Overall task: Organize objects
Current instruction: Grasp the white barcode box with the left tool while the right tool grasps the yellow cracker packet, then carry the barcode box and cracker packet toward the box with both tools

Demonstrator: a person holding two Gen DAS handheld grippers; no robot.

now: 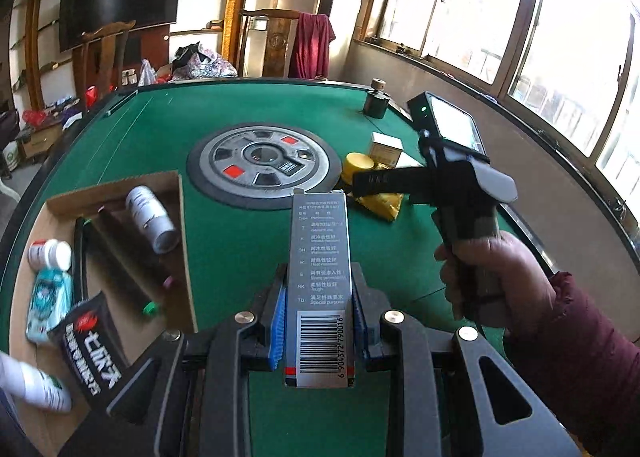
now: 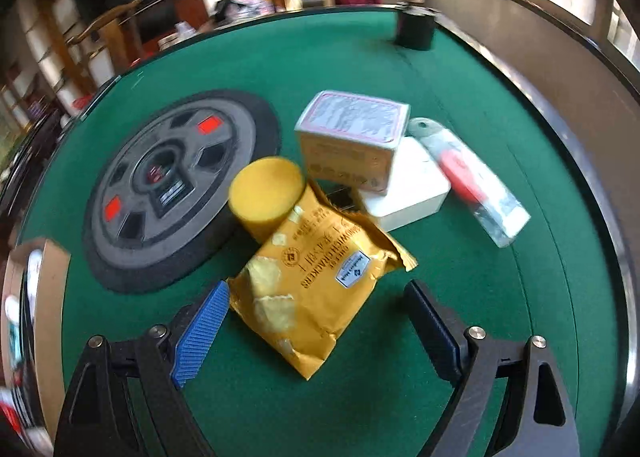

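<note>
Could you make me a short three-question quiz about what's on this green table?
1. True or false: the left gripper is shut on a grey box.
2. What lies between the open right gripper fingers? A) yellow packet B) white bottle C) red knife
3. Fill in: the white bottle lies in the cardboard ____.

Key: 1 true; 2 A; 3 tray.
</note>
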